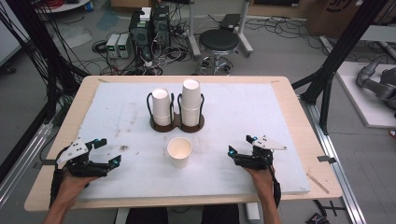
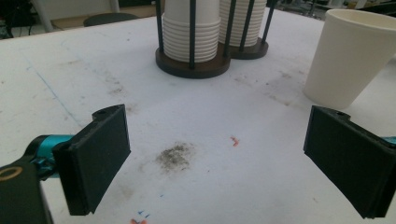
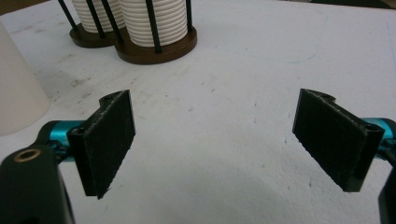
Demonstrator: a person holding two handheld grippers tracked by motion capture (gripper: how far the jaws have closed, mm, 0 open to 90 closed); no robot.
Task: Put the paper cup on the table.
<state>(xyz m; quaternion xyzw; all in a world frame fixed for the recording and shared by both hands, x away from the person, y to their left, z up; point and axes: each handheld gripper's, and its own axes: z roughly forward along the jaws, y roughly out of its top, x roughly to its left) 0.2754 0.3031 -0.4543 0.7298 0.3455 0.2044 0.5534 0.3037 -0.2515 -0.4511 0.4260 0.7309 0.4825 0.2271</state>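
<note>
A single white paper cup stands upright on the white board, near its front middle; it appears at the right of the left gripper view and at the left edge of the right gripper view. Behind it a dark brown two-slot cup holder carries two stacks of white cups between black rods. My left gripper rests open at the front left, jaws wide apart with nothing between them. At the front right my right gripper is also open and holds nothing.
The white board covers most of a wooden table; it has grey smudges in front of the left gripper. Beyond the table stand a black stool, computer boxes and cables on the floor.
</note>
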